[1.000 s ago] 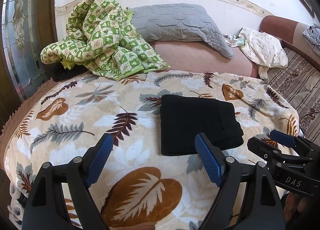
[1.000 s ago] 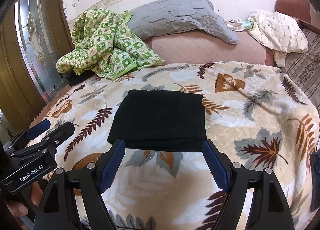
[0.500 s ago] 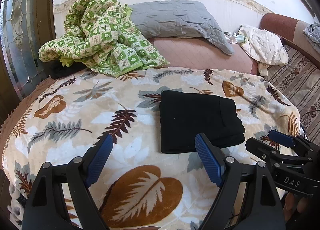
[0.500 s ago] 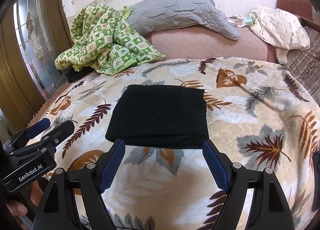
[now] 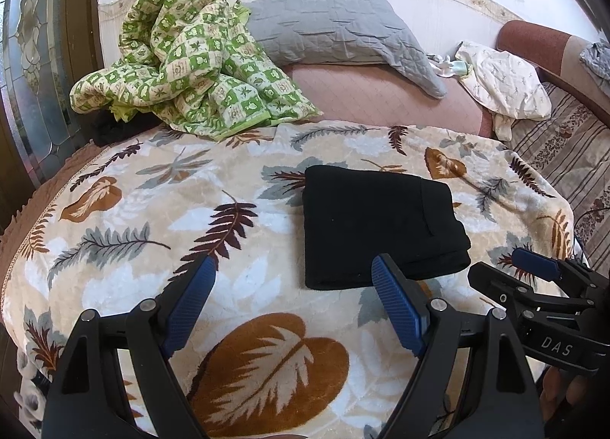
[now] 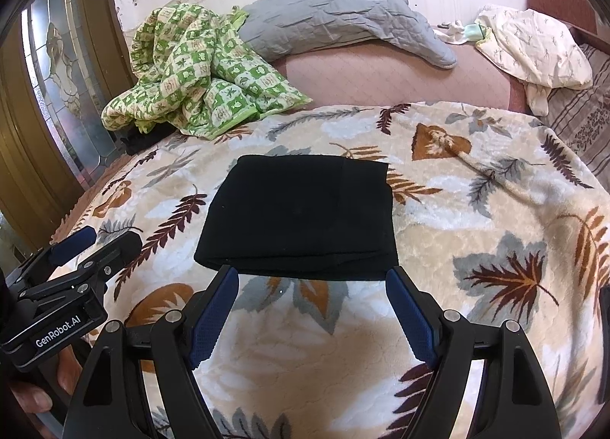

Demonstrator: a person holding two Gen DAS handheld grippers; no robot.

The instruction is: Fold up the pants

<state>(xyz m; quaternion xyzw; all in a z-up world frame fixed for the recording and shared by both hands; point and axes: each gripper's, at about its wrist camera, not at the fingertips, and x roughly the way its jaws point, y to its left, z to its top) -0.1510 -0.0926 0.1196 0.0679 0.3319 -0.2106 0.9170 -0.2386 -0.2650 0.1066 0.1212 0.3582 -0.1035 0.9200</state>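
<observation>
The black pants (image 5: pixel 381 225) lie folded into a flat rectangle on the leaf-patterned blanket (image 5: pixel 152 210); they also show in the right wrist view (image 6: pixel 301 217). My left gripper (image 5: pixel 293 301) is open and empty, held above the blanket just in front and to the left of the pants. My right gripper (image 6: pixel 312 309) is open and empty, just in front of the pants' near edge. Each gripper shows at the edge of the other's view, the right one (image 5: pixel 533 286) and the left one (image 6: pixel 76 259).
A green checked quilt (image 5: pixel 183 61) is heaped at the back left, a grey pillow (image 5: pixel 328 31) behind it. A cream cloth (image 5: pixel 503 84) lies at the back right by a brown headboard (image 5: pixel 541 42). A glass door (image 6: pixel 57 76) stands at the left.
Both grippers have drawn back slightly and tilted; the view has shifted a little. The pants have not moved.
</observation>
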